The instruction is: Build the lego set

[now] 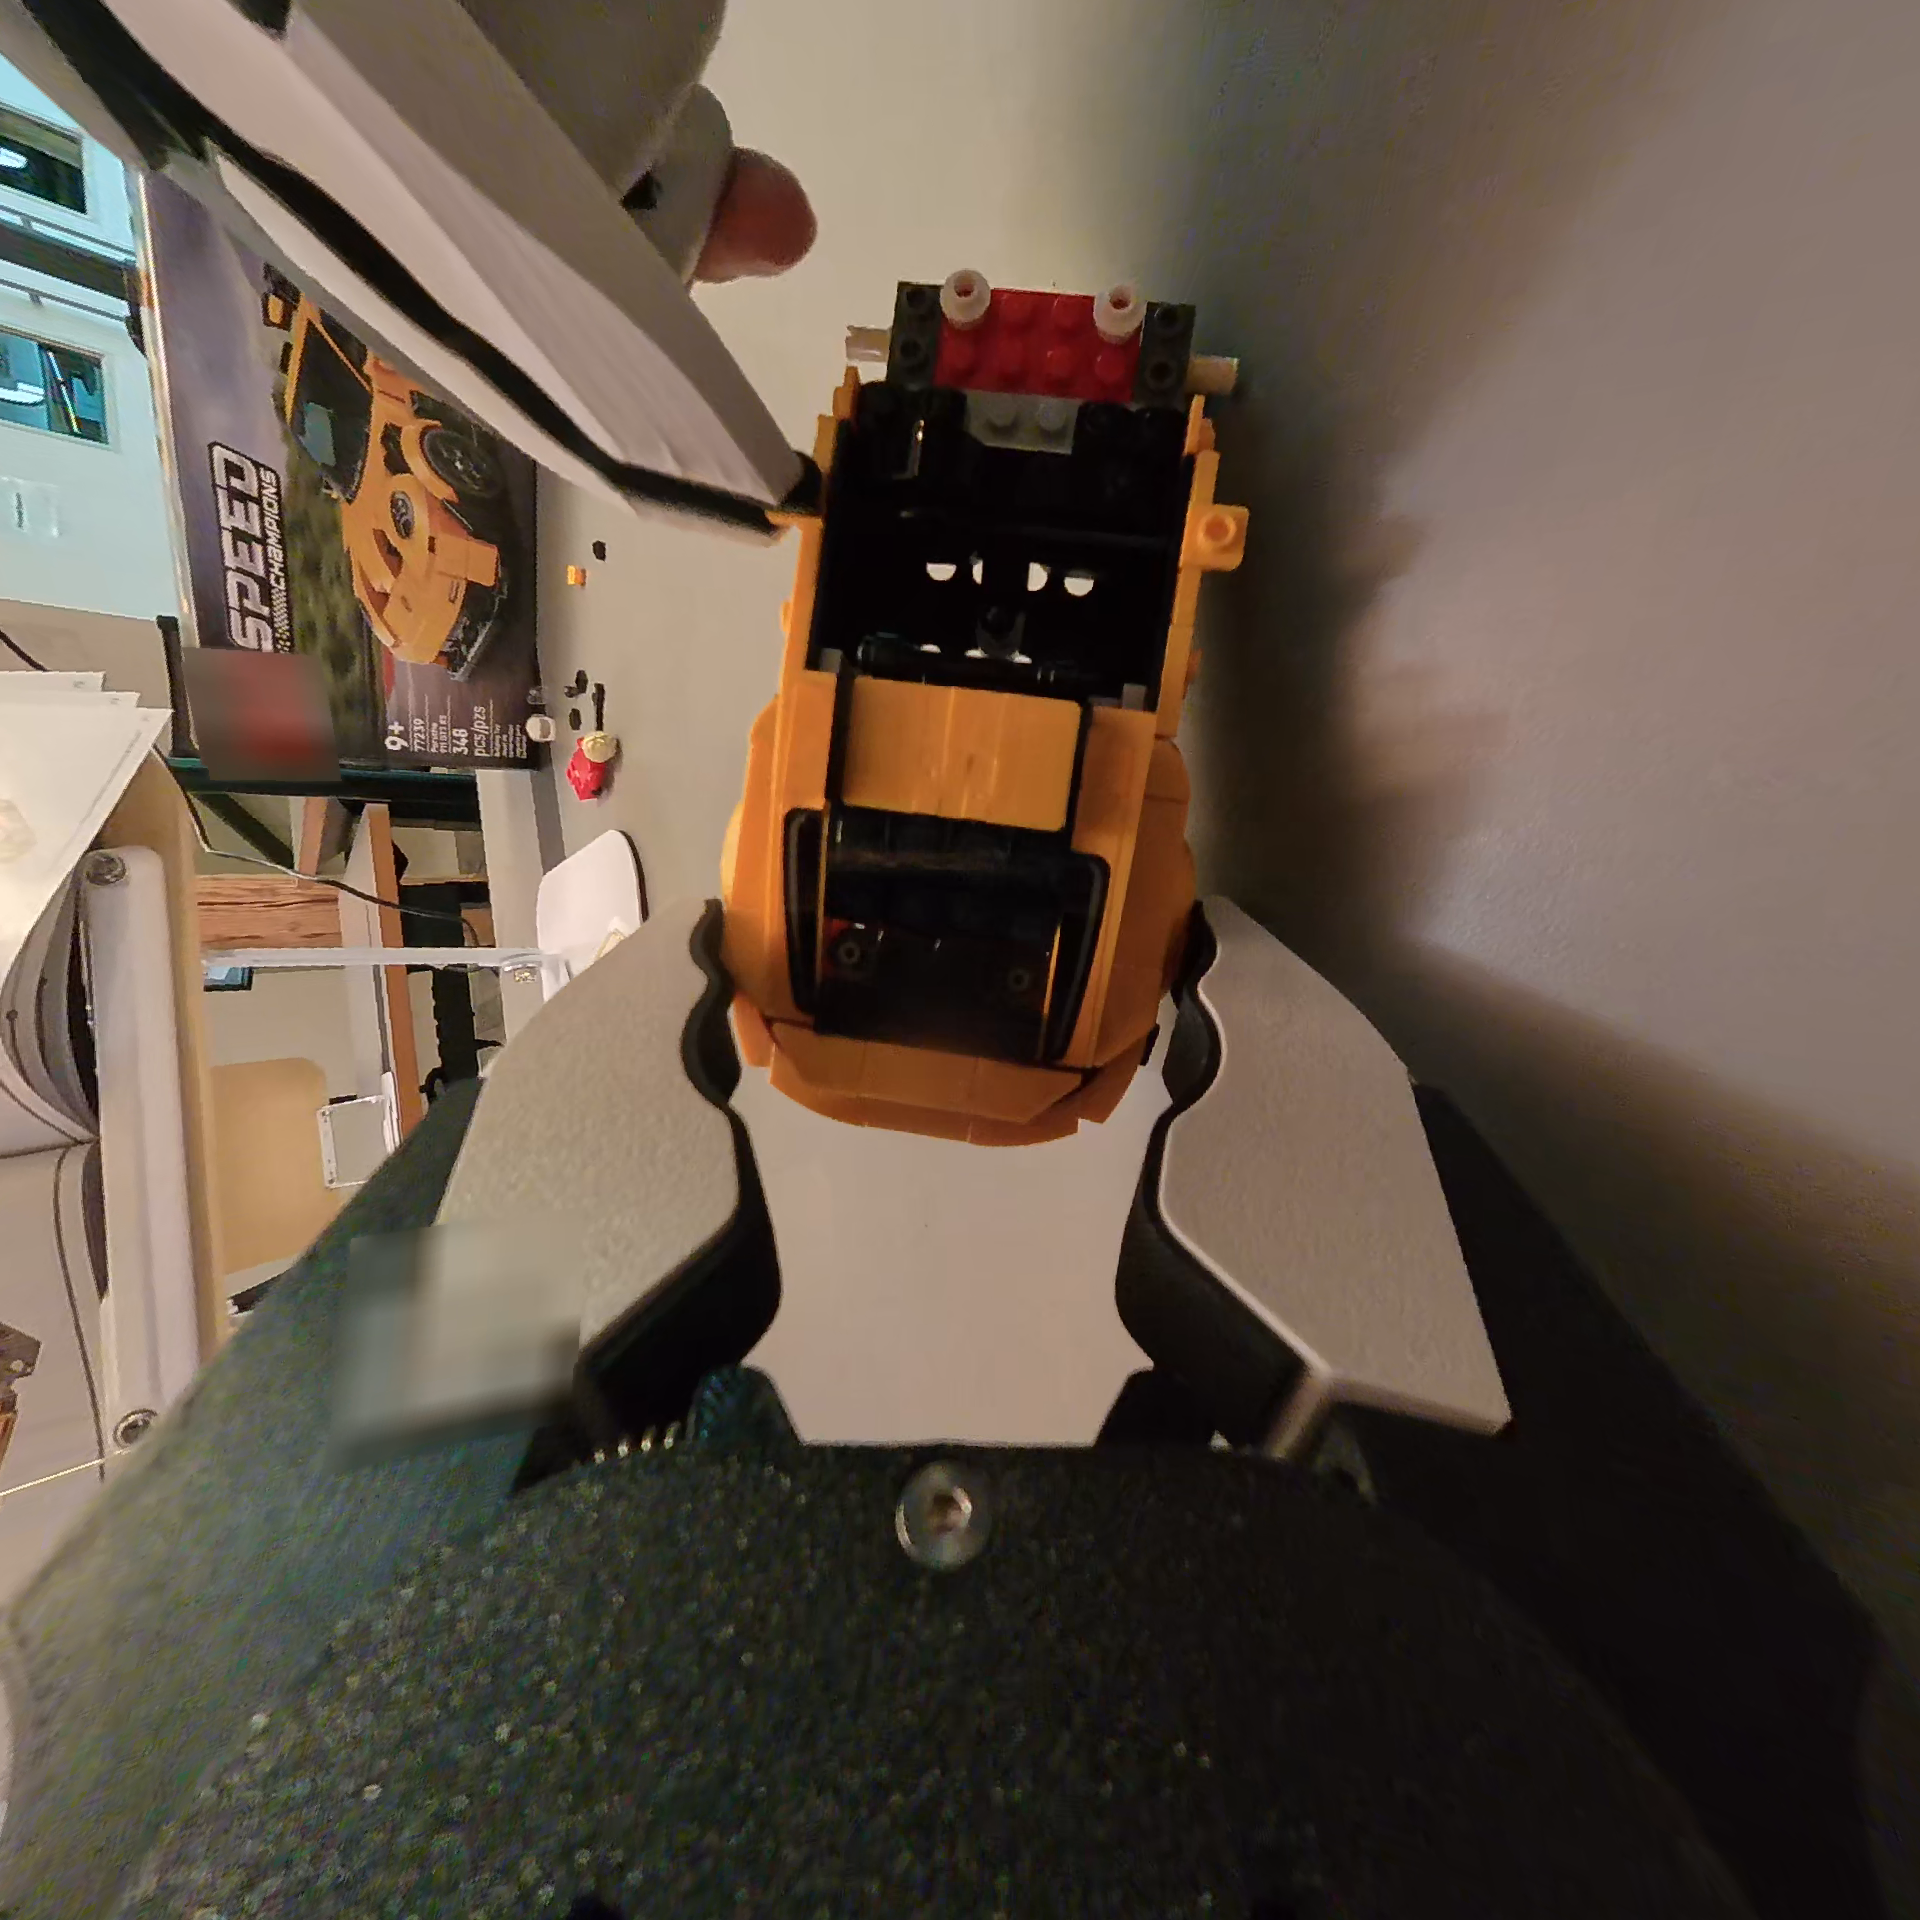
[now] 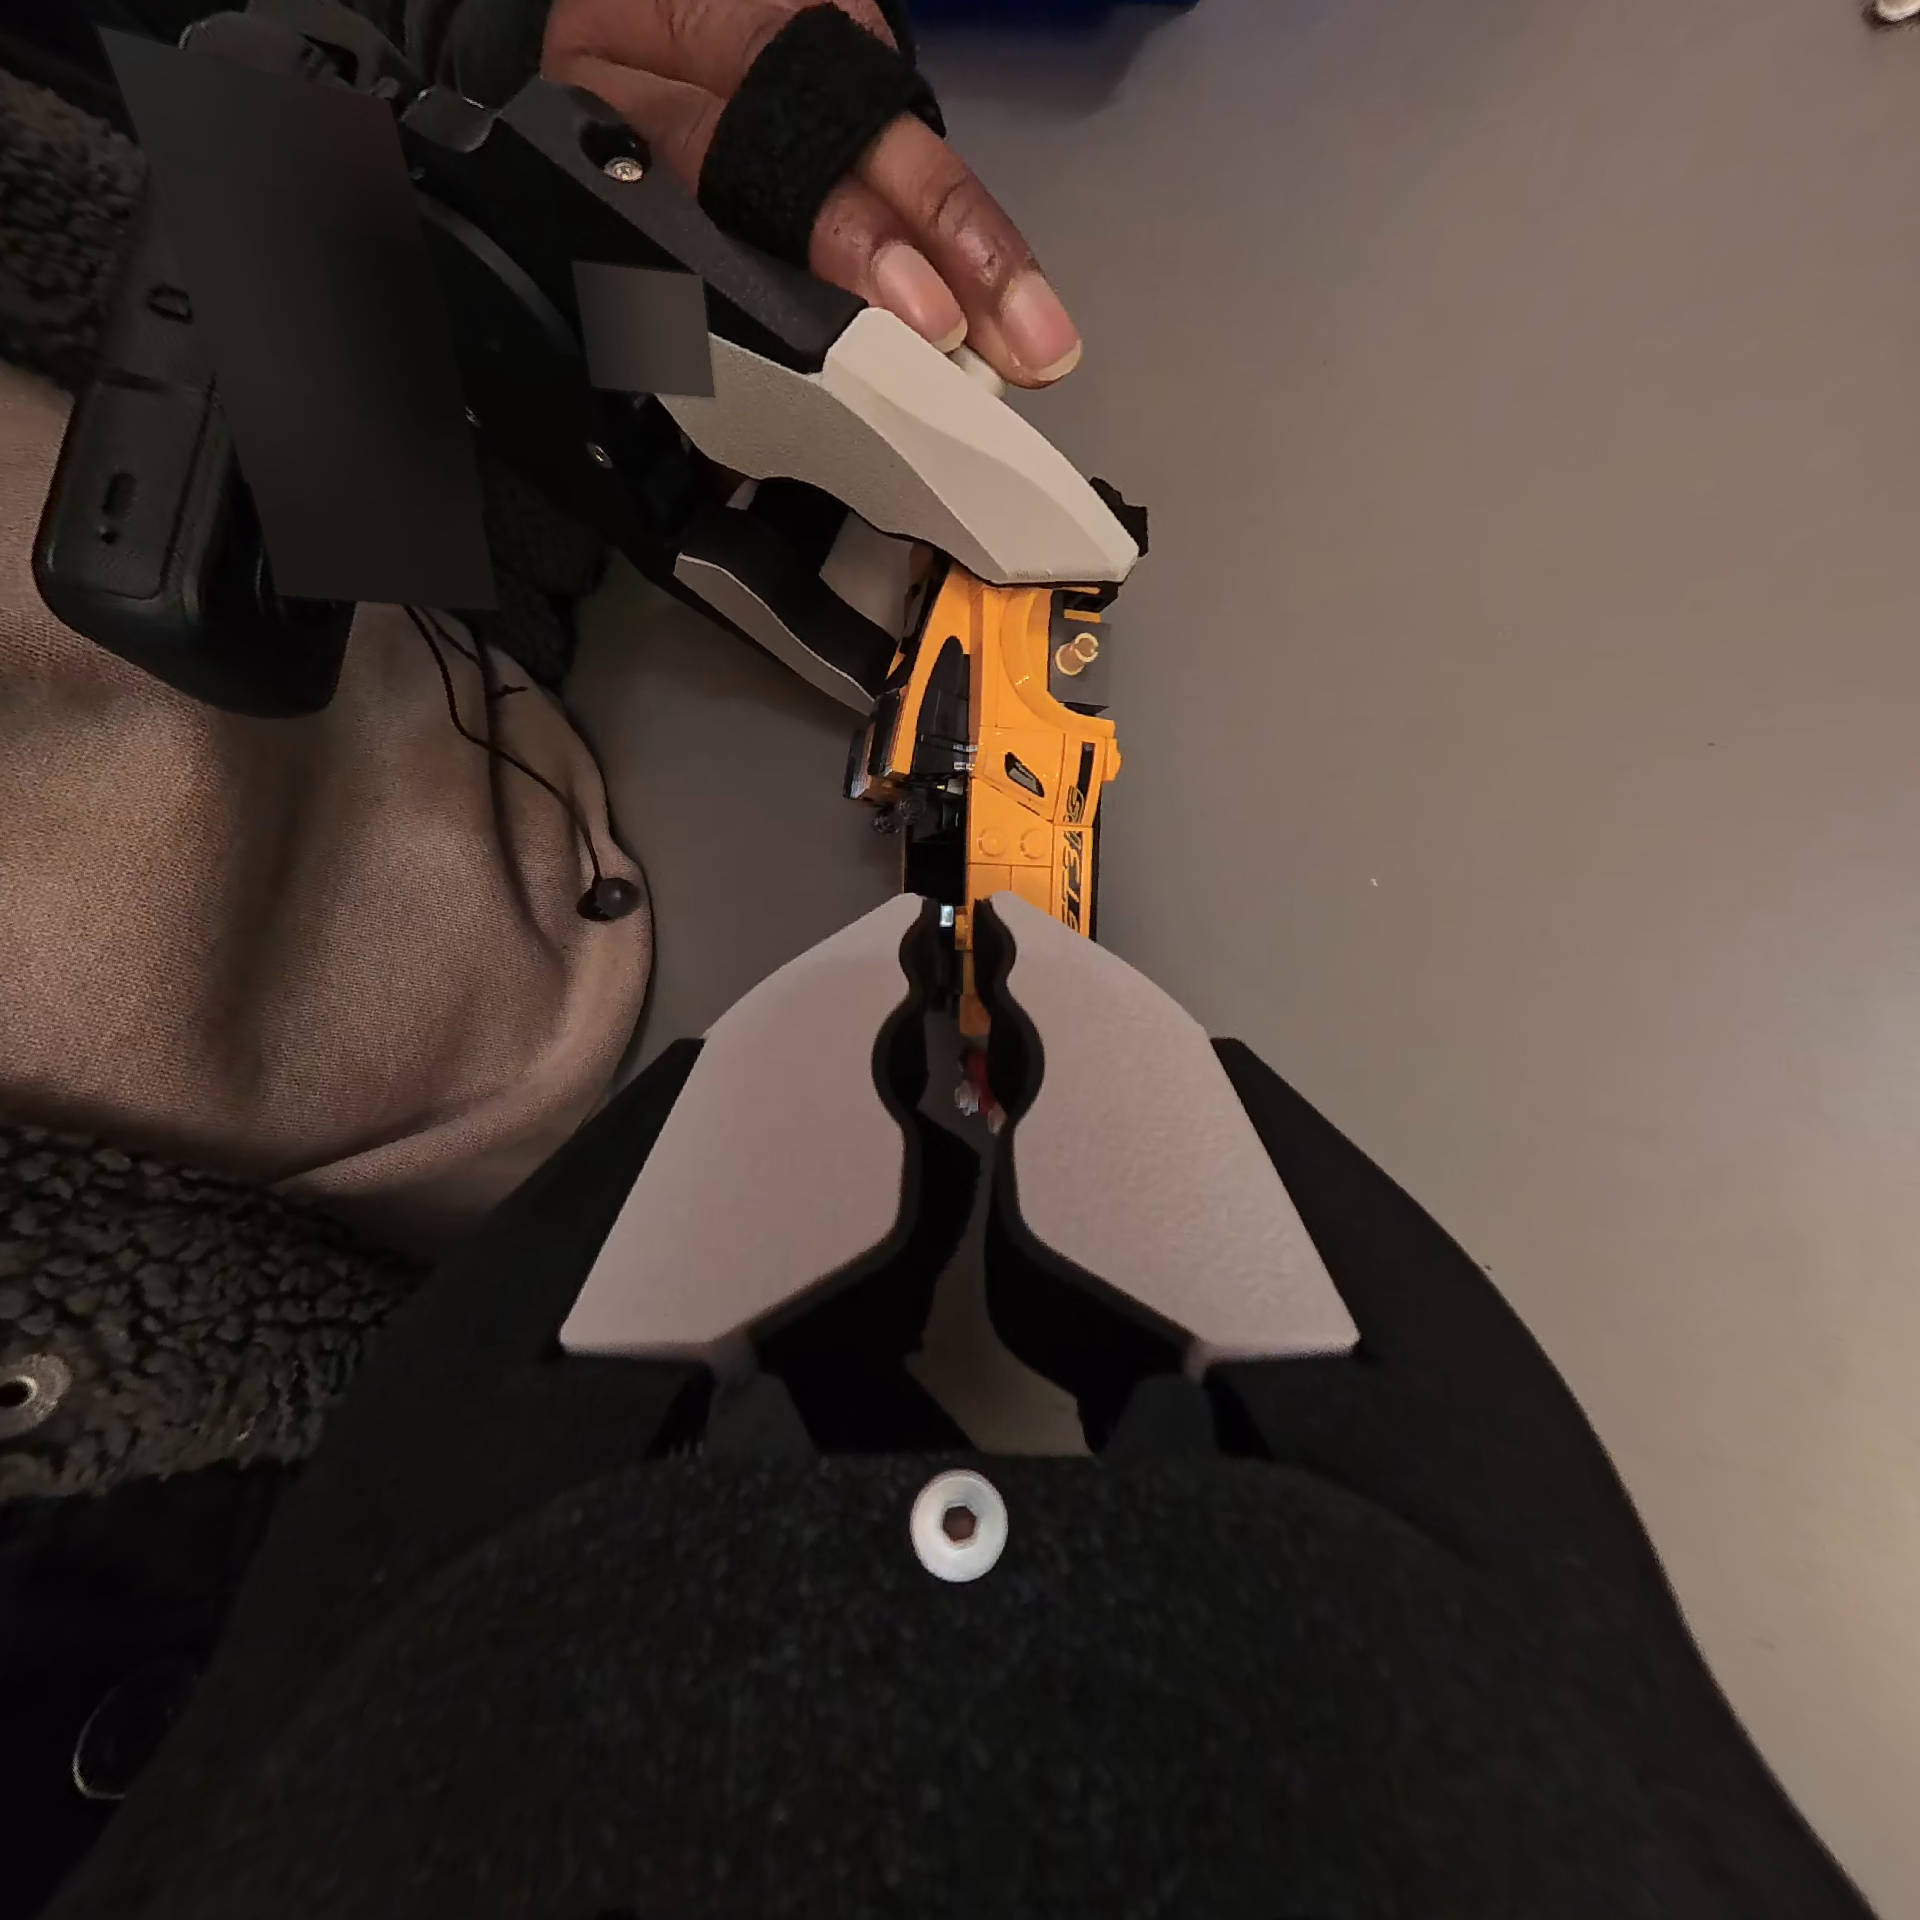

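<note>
The orange brick-built toy car (image 1: 961, 790) lies on its side on the grey surface (image 1: 1558, 312), part-built, cabin uncovered. The left tool (image 1: 951, 997) stands wide, clamped across the car's broad end, pads (image 1: 710, 997) against its flanks. The right tool (image 2: 961, 935) is nearly closed, pinching a thin orange side panel at the opposite end. Judged light and rigid but apt to pop apart; hold by the solid body. Side lettering and the printed set box (image 1: 353, 582) are noted, not transcribed.
</note>
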`<action>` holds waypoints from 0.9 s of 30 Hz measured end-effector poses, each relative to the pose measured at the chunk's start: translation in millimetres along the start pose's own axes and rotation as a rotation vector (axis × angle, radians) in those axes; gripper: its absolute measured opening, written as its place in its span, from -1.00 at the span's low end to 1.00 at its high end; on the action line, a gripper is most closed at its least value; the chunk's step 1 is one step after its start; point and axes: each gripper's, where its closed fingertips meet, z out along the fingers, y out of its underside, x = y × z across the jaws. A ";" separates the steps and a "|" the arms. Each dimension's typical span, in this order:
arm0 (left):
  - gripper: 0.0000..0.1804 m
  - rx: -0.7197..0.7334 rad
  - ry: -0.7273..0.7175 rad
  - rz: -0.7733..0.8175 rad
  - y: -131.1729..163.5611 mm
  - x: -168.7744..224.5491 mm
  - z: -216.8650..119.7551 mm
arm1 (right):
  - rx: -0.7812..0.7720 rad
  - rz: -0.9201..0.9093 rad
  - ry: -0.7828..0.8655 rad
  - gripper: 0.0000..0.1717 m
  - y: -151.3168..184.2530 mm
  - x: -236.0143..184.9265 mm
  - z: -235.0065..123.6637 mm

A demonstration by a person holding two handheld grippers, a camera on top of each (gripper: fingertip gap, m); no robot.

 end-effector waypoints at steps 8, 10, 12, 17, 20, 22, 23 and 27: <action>-0.09 0.007 0.003 -0.003 -0.2 0.3 0.4 | 0.047 -0.016 -0.004 -0.95 0.3 0.5 0.0; -0.09 0.009 0.005 -0.004 -0.3 0.3 0.5 | 0.058 -0.012 -0.007 -0.95 0.2 0.8 0.1; -0.09 0.011 0.005 -0.003 -0.3 0.3 0.6 | 0.068 -0.013 -0.006 -0.95 0.2 0.7 0.0; -0.09 0.011 -0.004 0.000 0.2 -0.9 1.0 | 0.086 -0.014 0.000 -0.95 -1.4 0.3 -0.8; -0.09 0.007 -0.008 0.002 1.7 -1.7 1.1 | 0.079 -0.044 0.009 -0.85 -1.8 -2.9 -1.2; -0.09 0.008 -0.012 0.006 1.7 -2.0 1.1 | 0.081 -0.067 0.032 -0.86 -2.9 -2.3 -2.6; -0.09 0.009 -0.011 0.006 1.7 -2.1 1.1 | 0.079 -0.065 0.038 -0.85 -3.2 -1.5 -3.0; -0.09 0.009 -0.013 0.007 1.4 -2.2 1.2 | 0.047 -0.081 0.056 -0.88 -0.5 1.4 0.4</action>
